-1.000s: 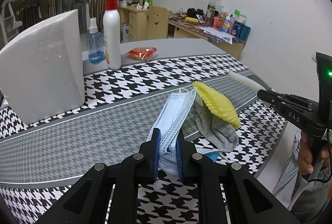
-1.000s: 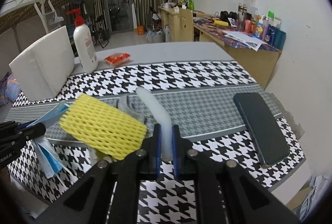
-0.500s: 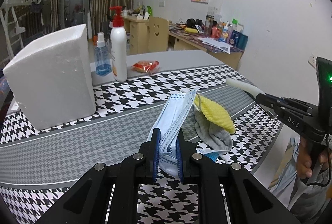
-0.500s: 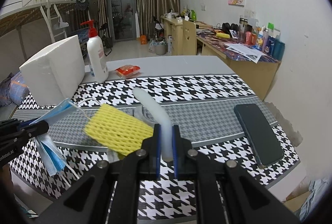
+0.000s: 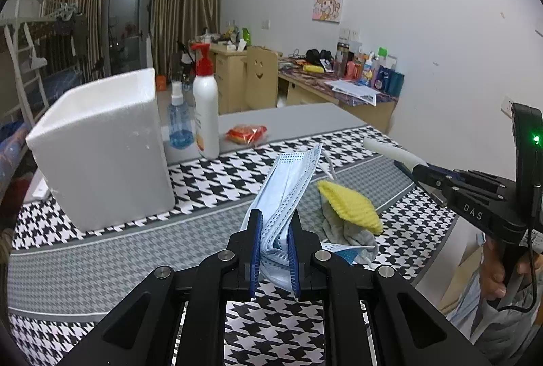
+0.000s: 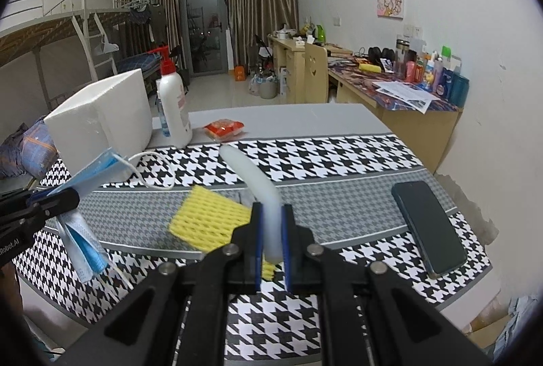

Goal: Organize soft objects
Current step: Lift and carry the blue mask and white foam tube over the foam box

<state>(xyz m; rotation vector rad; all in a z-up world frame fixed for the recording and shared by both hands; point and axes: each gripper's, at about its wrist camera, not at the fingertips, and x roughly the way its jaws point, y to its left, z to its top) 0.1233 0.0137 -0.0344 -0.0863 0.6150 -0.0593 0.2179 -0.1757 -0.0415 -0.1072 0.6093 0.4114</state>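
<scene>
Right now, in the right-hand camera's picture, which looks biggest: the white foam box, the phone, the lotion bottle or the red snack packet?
1. white foam box
2. phone, though nearness may flatter it
3. lotion bottle
4. red snack packet

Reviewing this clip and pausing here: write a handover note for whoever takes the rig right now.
Left gripper: shut on the blue masks, held above the cloth.
Right gripper: shut on the white foam tube, also held up.
On the cloth: yellow foam net lying on a grey sock; phone near the right edge.
White foam box stands at back left.
Done: masks and tube picked up.
Left: place both; net and sock untouched.
</scene>
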